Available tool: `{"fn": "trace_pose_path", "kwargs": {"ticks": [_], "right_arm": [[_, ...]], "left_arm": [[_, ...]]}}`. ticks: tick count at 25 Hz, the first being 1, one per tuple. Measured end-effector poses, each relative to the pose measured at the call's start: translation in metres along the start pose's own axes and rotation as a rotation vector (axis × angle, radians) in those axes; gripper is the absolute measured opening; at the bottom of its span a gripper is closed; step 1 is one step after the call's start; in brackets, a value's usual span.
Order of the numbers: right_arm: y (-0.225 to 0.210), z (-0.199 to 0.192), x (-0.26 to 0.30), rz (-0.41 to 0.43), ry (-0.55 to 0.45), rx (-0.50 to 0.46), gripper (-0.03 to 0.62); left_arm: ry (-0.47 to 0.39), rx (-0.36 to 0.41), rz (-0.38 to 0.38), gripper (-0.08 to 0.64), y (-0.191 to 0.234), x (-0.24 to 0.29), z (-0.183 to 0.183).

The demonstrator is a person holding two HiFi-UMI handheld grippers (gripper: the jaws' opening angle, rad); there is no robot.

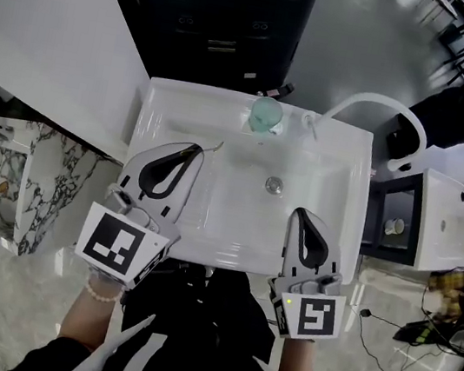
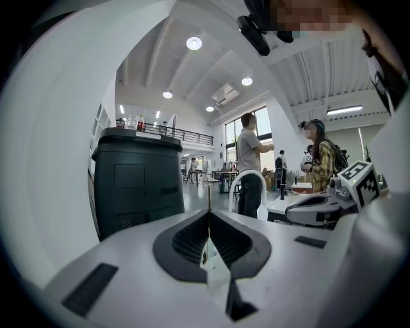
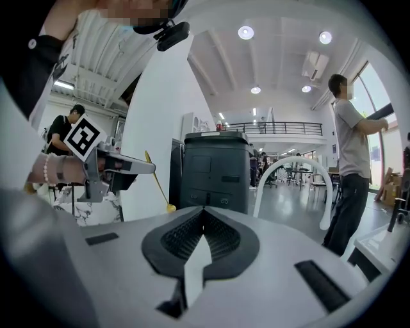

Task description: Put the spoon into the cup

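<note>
A pale green cup (image 1: pixel 266 116) stands on the back rim of the white sink (image 1: pixel 343 155). My left gripper (image 1: pixel 196 149) hovers over the sink's left part, shut on a thin golden spoon (image 1: pixel 215 146). The right gripper view shows that spoon (image 3: pixel 157 184) hanging slanted from the left gripper (image 3: pixel 148 168), bowl end down. In the left gripper view the spoon (image 2: pixel 209 197) shows as a thin upright rod at the closed jaw tips (image 2: pixel 209 215). My right gripper (image 1: pixel 297 211) is at the sink's front right, its jaws (image 3: pixel 204 209) shut with nothing between them. Neither gripper view shows the cup.
A white arched faucet (image 1: pixel 384 107) rises at the sink's back right, and the drain (image 1: pixel 274 185) lies mid-basin. A black cabinet (image 1: pixel 217 10) stands behind the sink, a marble-patterned unit (image 1: pixel 13 179) to the left and a second white basin (image 1: pixel 451 221) to the right. People stand in the background (image 2: pixel 248 163).
</note>
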State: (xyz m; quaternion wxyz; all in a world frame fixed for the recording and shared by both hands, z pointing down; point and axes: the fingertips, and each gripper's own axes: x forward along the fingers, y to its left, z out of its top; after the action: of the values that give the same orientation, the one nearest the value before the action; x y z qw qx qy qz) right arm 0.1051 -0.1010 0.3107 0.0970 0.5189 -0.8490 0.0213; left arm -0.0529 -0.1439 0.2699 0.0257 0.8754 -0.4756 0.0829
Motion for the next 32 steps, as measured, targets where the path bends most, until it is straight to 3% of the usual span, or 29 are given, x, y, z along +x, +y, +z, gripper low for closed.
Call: {"fn": "trace_pose_path", "kwargs": {"ticks": [32], "right_arm": [[-0.064,-0.026,0.009,0.045,0.024,0.046,0.000]], "left_arm": [[0.054,-0.023,0.041,0.006,-0.020,0.096,-0.013]]}}
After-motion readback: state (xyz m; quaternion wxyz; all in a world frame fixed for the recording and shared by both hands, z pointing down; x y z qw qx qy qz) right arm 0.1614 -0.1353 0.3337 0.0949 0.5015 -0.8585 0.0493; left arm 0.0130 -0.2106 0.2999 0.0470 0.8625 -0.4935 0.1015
